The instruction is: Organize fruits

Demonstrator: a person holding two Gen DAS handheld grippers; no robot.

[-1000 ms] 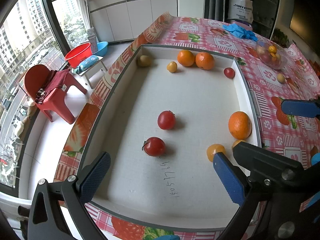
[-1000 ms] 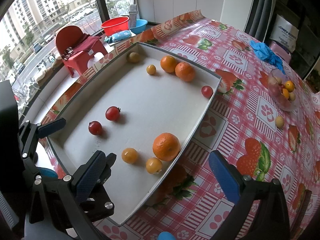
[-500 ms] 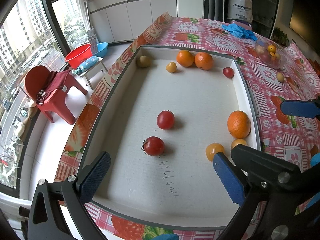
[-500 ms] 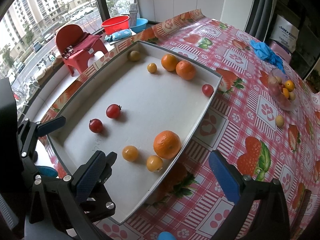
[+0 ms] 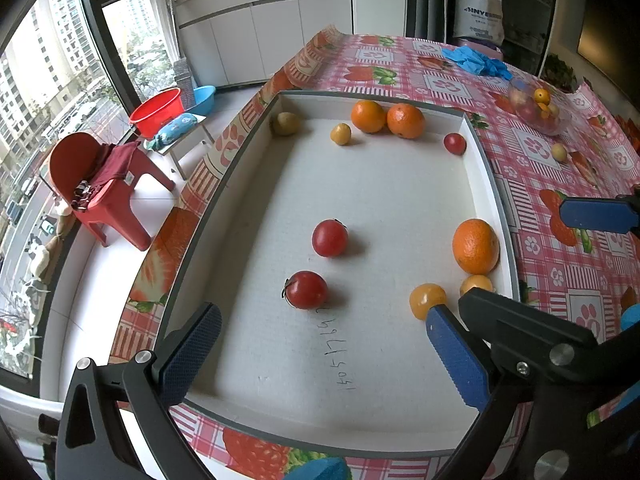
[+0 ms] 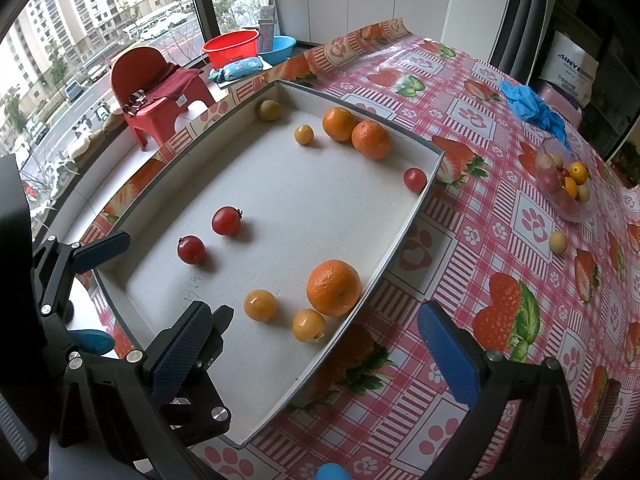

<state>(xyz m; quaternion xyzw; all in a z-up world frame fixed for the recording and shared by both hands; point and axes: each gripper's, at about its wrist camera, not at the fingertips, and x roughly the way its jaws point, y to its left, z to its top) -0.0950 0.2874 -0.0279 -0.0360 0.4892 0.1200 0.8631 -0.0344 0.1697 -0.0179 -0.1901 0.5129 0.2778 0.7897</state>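
A white shallow tray (image 5: 486,168) (image 6: 396,236) holds loose fruit. Two red tomatoes (image 5: 306,290) (image 6: 191,249) lie near its middle, a third tomato (image 5: 454,143) at the far right corner. A big orange (image 5: 475,246) (image 6: 334,288) rests against the right wall beside two small yellow fruits (image 5: 427,300) (image 6: 260,305). Two oranges (image 5: 405,120) (image 6: 371,139), a small yellow fruit and a brownish fruit (image 5: 285,123) lie along the far wall. My left gripper (image 5: 322,354) hangs open over the tray's near end. My right gripper (image 6: 316,356) is open at the tray's near right edge.
A clear bowl of fruit (image 6: 566,184) (image 5: 538,110) and one loose pale fruit (image 6: 558,242) sit on the strawberry-pattern tablecloth to the right. Blue gloves (image 6: 532,106) lie farther back. A red chair (image 5: 108,188) and basins (image 6: 236,46) stand beyond the table's left edge.
Both views have crept slightly forward over the tray; the fruit has stayed in place and both grippers have stayed open.
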